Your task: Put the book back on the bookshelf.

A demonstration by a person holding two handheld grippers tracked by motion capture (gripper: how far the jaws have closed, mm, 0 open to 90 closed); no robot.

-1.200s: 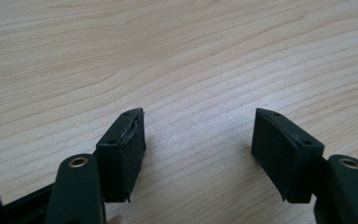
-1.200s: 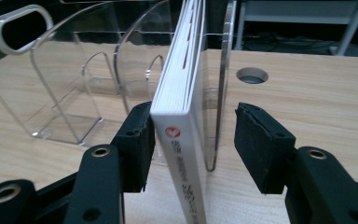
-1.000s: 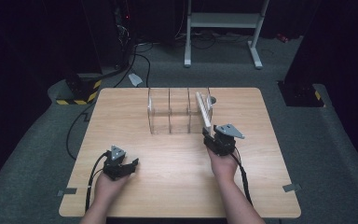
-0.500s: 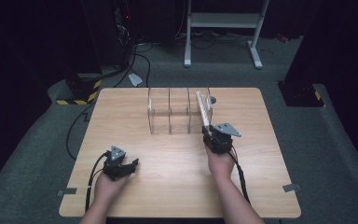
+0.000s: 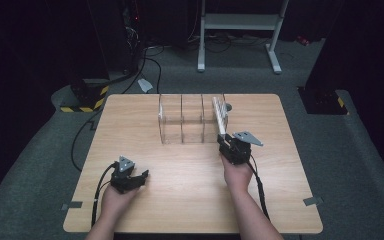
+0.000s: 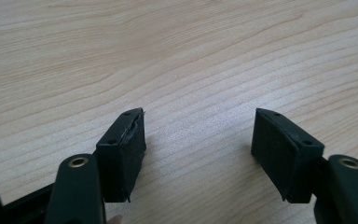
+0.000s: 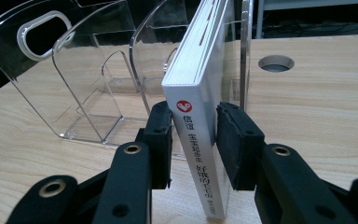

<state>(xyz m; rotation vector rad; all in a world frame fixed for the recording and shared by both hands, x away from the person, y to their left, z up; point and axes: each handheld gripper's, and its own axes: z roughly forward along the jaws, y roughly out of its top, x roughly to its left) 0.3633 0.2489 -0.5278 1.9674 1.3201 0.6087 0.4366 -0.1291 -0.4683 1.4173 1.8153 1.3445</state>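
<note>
The right gripper (image 7: 193, 140) pinches a white book (image 7: 200, 116) by its spine, a black pad pressed to each cover after the jaws have just been closing, and the book stands upright with its far end in the end compartment of the clear acrylic rack (image 7: 74, 84), the one nearest a round hole (image 7: 275, 63) in the table (image 7: 317, 93). The left gripper (image 6: 198, 140) rests well apart from the rack, near the table's front edge, jaws spread over bare wood.
</note>
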